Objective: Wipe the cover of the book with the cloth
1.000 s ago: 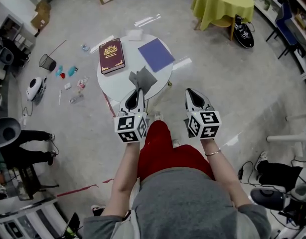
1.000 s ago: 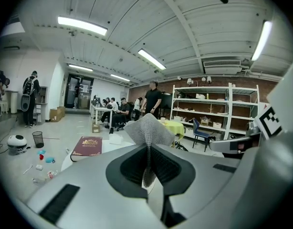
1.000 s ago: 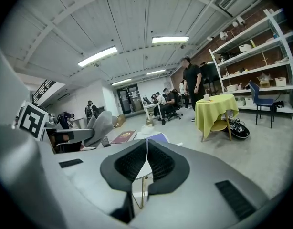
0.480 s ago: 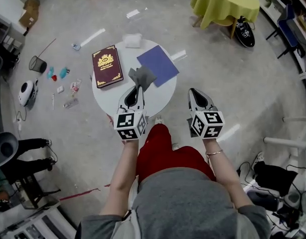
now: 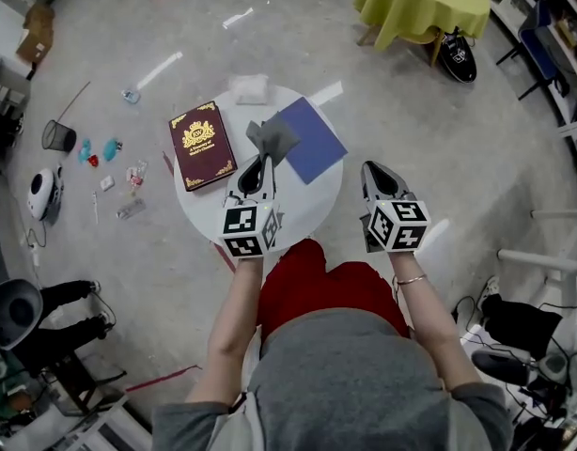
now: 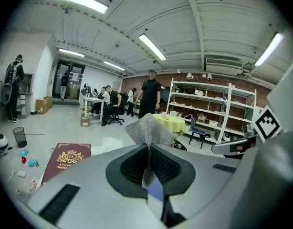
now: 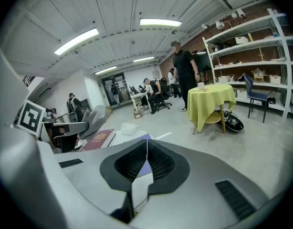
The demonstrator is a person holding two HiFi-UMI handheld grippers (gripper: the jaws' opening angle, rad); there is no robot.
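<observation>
Closer to the table (image 5: 303,205) now, your left gripper (image 5: 259,164) clamps the cloth (image 5: 272,138), ready for wiping; your right gripper (image 5: 375,170) is closed, empty. The book (image 5: 201,145) lies cover-up just left of the cloth.

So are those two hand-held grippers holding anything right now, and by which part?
The left hand-held gripper pinches the grey cloth by one bunched end; the right hand-held gripper is shut, empty.

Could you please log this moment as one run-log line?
left gripper: shut on cloth | right gripper: shut, empty | book: lying on table
</observation>
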